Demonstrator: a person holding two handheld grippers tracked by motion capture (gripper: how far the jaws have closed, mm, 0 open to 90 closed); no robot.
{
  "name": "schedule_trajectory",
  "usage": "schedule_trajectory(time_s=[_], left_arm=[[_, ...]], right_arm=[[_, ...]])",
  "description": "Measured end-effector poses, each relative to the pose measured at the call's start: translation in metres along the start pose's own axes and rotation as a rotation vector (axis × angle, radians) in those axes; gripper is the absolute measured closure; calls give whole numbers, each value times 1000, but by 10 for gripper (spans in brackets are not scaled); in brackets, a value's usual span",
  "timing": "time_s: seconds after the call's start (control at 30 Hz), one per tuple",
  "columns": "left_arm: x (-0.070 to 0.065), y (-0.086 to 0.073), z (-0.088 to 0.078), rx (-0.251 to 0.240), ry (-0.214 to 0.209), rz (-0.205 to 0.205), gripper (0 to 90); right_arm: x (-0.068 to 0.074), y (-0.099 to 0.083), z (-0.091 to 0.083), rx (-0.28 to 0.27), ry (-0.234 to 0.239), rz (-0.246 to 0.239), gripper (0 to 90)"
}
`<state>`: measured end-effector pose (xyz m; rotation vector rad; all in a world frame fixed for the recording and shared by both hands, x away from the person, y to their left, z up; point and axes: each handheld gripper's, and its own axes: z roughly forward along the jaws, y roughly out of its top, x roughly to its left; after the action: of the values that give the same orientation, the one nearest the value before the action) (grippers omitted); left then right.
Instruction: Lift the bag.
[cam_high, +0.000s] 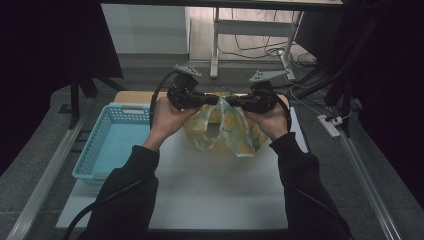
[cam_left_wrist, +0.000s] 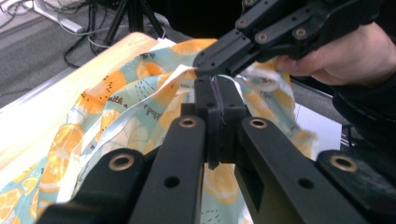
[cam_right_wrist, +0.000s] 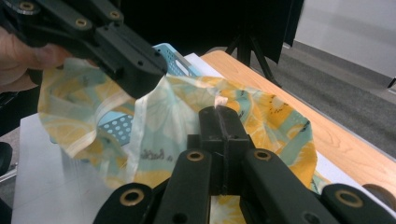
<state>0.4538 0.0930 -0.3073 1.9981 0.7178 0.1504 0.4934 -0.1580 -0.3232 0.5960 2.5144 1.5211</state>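
Observation:
A cloth printed with orange slices on pale teal (cam_high: 220, 131) hangs above the white table top, held up at its top edge by both grippers. My left gripper (cam_high: 214, 100) is shut on the cloth's upper edge, its jaws pressed together on the fabric (cam_left_wrist: 140, 107) in the left gripper view (cam_left_wrist: 215, 88). My right gripper (cam_high: 231, 102) is shut on the same edge close by, jaws meeting on the cloth (cam_right_wrist: 275, 121) in the right gripper view (cam_right_wrist: 218, 112). The two gripper tips nearly touch each other. The cloth's lower part drapes in folds toward the table.
A light blue plastic basket (cam_high: 95, 150) stands at the left of the white table surface (cam_high: 210, 190). A wooden table edge (cam_right_wrist: 336, 140) runs behind the cloth. Stands, cables and a power strip (cam_high: 329, 125) lie on the floor beyond.

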Motion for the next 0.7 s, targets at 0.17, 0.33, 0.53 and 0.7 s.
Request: schedule_trajectory(time_s=[0.17,0.33,0.53,0.7], left_arm=[[-2,9,-9,-22,8,10,900],[-6,18,-18,-44,15,18,900],[-12,31,-30,-75,27,33,900],[-17,42,-40,-104,36,47,900]], right_arm=[[4,10,-4,-14,4,-12,900],[8,20,-9,-31,7,-25,900],[13,34,-17,-58,11,-40,900],[17,44,-23,-77,11,-51,900]])
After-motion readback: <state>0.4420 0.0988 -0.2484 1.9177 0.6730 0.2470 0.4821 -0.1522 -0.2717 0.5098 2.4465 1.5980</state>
